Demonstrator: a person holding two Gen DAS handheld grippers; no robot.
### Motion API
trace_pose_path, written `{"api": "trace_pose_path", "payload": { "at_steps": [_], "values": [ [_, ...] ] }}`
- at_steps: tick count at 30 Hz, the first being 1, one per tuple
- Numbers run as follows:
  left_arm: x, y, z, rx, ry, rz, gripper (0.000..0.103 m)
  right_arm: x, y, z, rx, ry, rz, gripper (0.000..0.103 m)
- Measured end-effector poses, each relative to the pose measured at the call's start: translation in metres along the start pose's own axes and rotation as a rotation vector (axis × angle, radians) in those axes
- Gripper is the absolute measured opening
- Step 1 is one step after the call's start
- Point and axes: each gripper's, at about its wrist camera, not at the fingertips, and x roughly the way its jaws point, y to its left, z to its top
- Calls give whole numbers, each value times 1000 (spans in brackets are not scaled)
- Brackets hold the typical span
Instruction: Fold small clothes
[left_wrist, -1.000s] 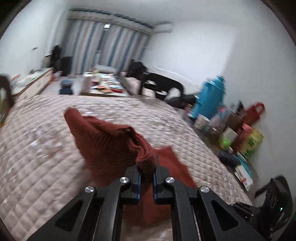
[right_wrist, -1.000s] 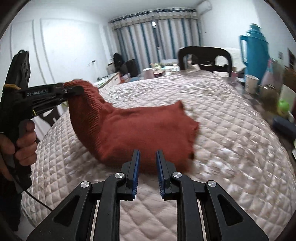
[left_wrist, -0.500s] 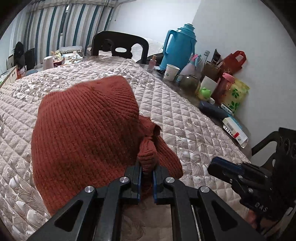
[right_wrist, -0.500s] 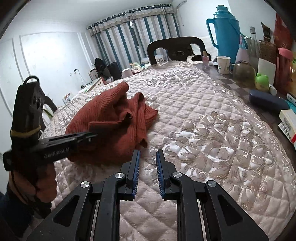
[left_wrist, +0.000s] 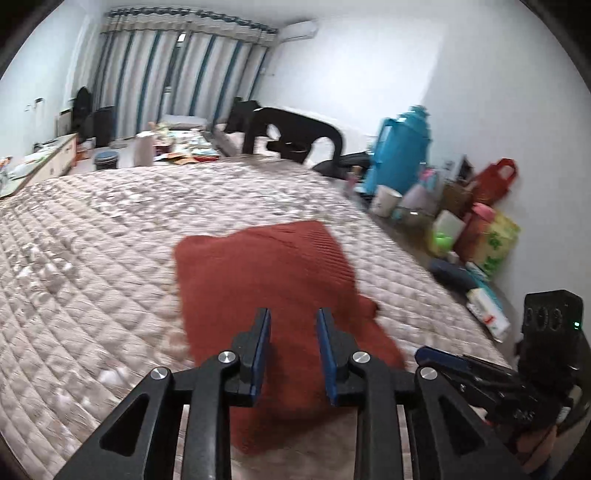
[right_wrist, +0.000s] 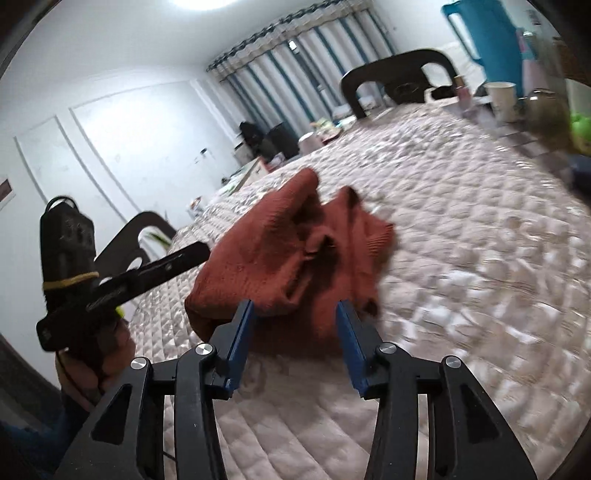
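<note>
A rust-red knitted garment (left_wrist: 266, 280) lies folded on the quilted beige cover (left_wrist: 92, 258); in the right wrist view it (right_wrist: 295, 258) looks bunched, with raised folds on top. My left gripper (left_wrist: 293, 332) is open and empty just above the garment's near part. My right gripper (right_wrist: 293, 325) is open and empty, its blue pads level with the garment's near edge. The left gripper (right_wrist: 184, 258) also shows from the side in the right wrist view, to the left of the garment. The right gripper's tip (left_wrist: 443, 360) shows low right in the left wrist view.
A blue thermos jug (left_wrist: 400, 147), a paper cup (left_wrist: 386, 201), bottles and bags (left_wrist: 491, 236) crowd the table's right side. A dark chair (left_wrist: 291, 136) stands at the far end, another chair (right_wrist: 136, 243) at the left. A cluttered table (left_wrist: 177, 151) and curtains lie beyond.
My left gripper has let go of the garment and opened. My right gripper has opened too and moved close to the garment. The garment now lies on the cover.
</note>
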Motion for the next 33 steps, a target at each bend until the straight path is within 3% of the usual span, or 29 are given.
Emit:
{"api": "trace_pose_path", "payload": {
  "at_steps": [7,8,9,10,15,20,22,28,31,33],
  "values": [
    [25,15,0,-9,25,35,28,44,1,14,41,86,25,46],
    [27,13,1,-5,26,34,28,47,2,16,40,85,34,41],
    [28,12,0,-1,27,34,28,50,3,17,39,85,39,17],
    [29,9,0,5,27,34,28,52,4,19,36,89,40,11],
    [30,1,-2,24,31,0,31,20,12,18,0,-30,18,10],
    [38,-9,-11,64,30,-15,33,35,-21,0,89,69,-45,10],
    [36,-12,-11,83,32,-2,34,29,-19,-4,80,54,-46,10],
    [18,1,4,46,6,-1,34,-10,6,16,-44,-78,-174,13],
    [21,15,16,-3,-13,43,34,-13,26,39,-106,-133,-150,13],
    [29,24,20,-39,-6,54,34,-1,35,50,-140,-119,-147,13]
  ]
}}
